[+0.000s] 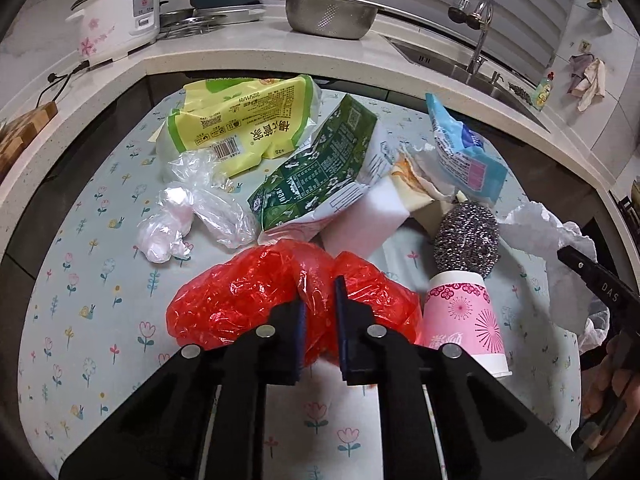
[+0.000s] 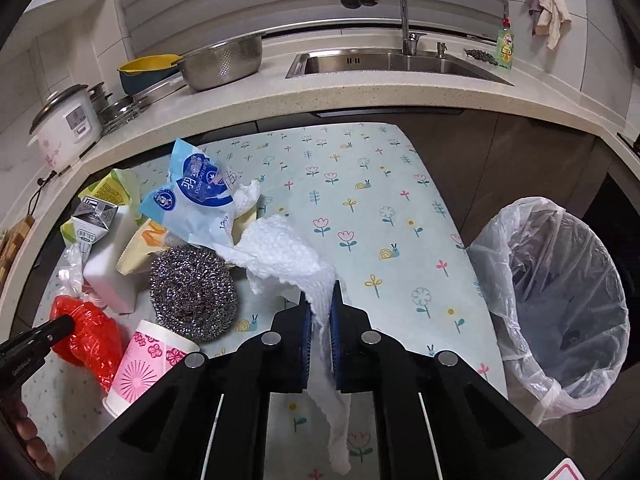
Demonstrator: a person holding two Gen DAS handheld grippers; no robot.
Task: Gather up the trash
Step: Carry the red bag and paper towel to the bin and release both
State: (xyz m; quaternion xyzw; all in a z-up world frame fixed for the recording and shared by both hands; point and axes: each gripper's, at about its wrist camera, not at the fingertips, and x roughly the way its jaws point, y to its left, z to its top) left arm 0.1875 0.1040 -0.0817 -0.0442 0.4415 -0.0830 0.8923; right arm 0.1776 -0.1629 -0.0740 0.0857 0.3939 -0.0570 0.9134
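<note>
My left gripper [image 1: 319, 304] is shut on a crumpled red plastic bag [image 1: 248, 296], which rests low over the flowered table [image 1: 80, 280]; the bag also shows in the right wrist view [image 2: 86, 336]. My right gripper [image 2: 319, 312] is shut on a white paper towel [image 2: 280, 252] that hangs down between the jaws. A bin lined with a clear bag [image 2: 560, 300] stands to the right of the table. The other trash lies in a pile: a green carton [image 1: 316, 168], a yellow-green packet [image 1: 244, 120], a blue-white packet [image 2: 196, 196], clear plastic [image 1: 192, 216].
A steel scourer [image 2: 192, 292] sits on a tipped pink paper cup [image 2: 140, 364], next to a white sponge block [image 1: 364, 216]. Behind runs a counter with a rice cooker [image 1: 116, 12], a steel colander [image 2: 224, 60] and a sink [image 2: 384, 64].
</note>
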